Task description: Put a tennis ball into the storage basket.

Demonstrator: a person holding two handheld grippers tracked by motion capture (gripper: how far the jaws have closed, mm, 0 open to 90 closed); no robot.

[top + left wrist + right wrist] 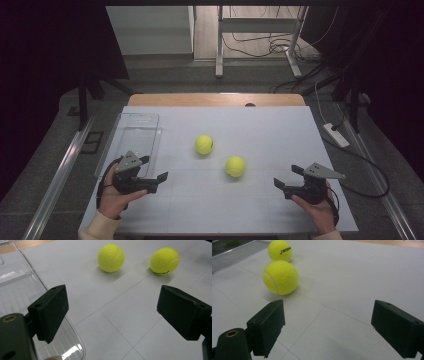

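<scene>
Two yellow tennis balls lie on the white table top, one near the middle and one closer and to the right. My left gripper is held at the front left, open and empty, beside the near end of a clear plastic tray. The left gripper view has both balls beyond the wide-apart jaws of the left gripper. My right gripper is at the front right, open and empty. In the right gripper view, the right gripper faces one ball with the other behind it.
The clear tray is empty and runs along the table's left side. A wooden strip borders the far edge. Beyond the table are a floor with cables and a metal frame's legs.
</scene>
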